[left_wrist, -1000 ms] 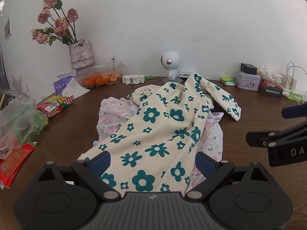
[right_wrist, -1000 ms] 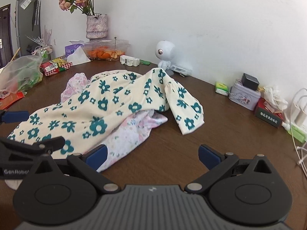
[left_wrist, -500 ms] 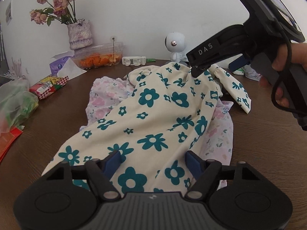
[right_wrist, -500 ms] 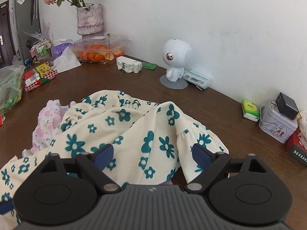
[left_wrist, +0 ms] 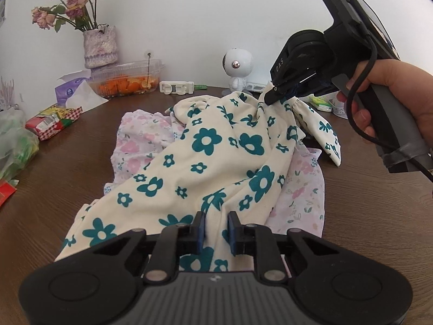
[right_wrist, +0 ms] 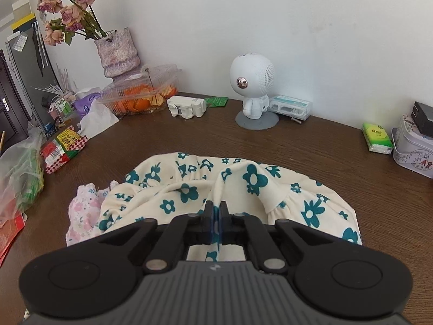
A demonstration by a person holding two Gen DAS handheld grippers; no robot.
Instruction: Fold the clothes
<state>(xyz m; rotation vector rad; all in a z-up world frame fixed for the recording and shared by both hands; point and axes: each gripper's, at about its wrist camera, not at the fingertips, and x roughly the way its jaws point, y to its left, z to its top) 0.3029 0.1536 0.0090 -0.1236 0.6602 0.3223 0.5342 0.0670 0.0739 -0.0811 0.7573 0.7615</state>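
Left gripper (left_wrist: 216,228) pinches the near edge of the flowered garment (left_wrist: 216,157); right gripper (right_wrist: 216,216) pinches its far end, on the table (right_wrist: 311,146).

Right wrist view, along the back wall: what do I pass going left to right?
Vase → orange-peel container → white clip → green packet → robot figurine → clear case → green tissue pack → tin.

Bright, even, soft light fills both views. Fisheye bending curves the edges, with dark vignetted corners. Focus stays sharp.
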